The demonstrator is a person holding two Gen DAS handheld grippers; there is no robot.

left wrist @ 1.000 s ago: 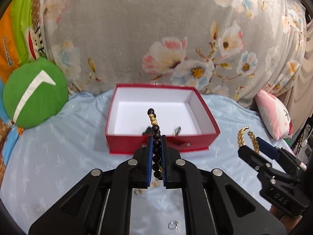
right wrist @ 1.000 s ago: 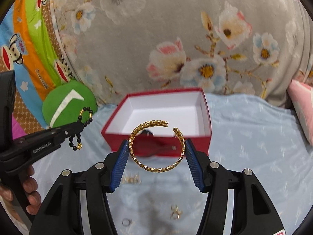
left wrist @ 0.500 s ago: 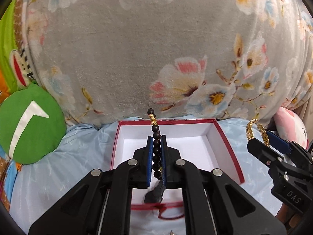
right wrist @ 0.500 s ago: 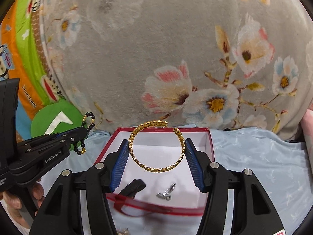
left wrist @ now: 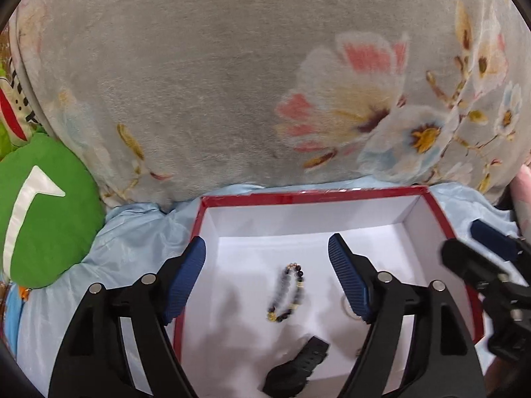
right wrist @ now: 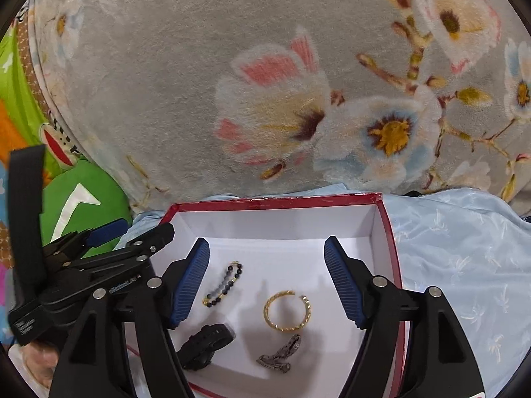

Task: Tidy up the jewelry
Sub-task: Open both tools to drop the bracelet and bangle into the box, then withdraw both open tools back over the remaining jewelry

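A red box (left wrist: 315,195) (right wrist: 275,203) with a white inside lies open on the bed. My left gripper (left wrist: 267,275) hangs over it with its jaws opening and nothing between the pads. The black bead bracelet (left wrist: 288,293) (right wrist: 224,287) lies loose on the box floor below it. My right gripper (right wrist: 267,278) is also over the box, jaws opening and empty. The gold bangle (right wrist: 282,328) rests on the box floor beneath it. Each gripper shows at the edge of the other's view: the right gripper (left wrist: 478,248) and the left gripper (right wrist: 142,232).
A black watch (right wrist: 205,343) (left wrist: 298,364) and a small silver piece (right wrist: 280,353) also lie in the box. A grey floral blanket (left wrist: 232,83) rises right behind it. A green cushion (left wrist: 43,212) sits to the left, on the light blue sheet (right wrist: 464,248).
Both grippers moved forward over the box and opened. The left let go of the bead bracelet and the right let go of the gold bangle; both pieces now lie in the box.
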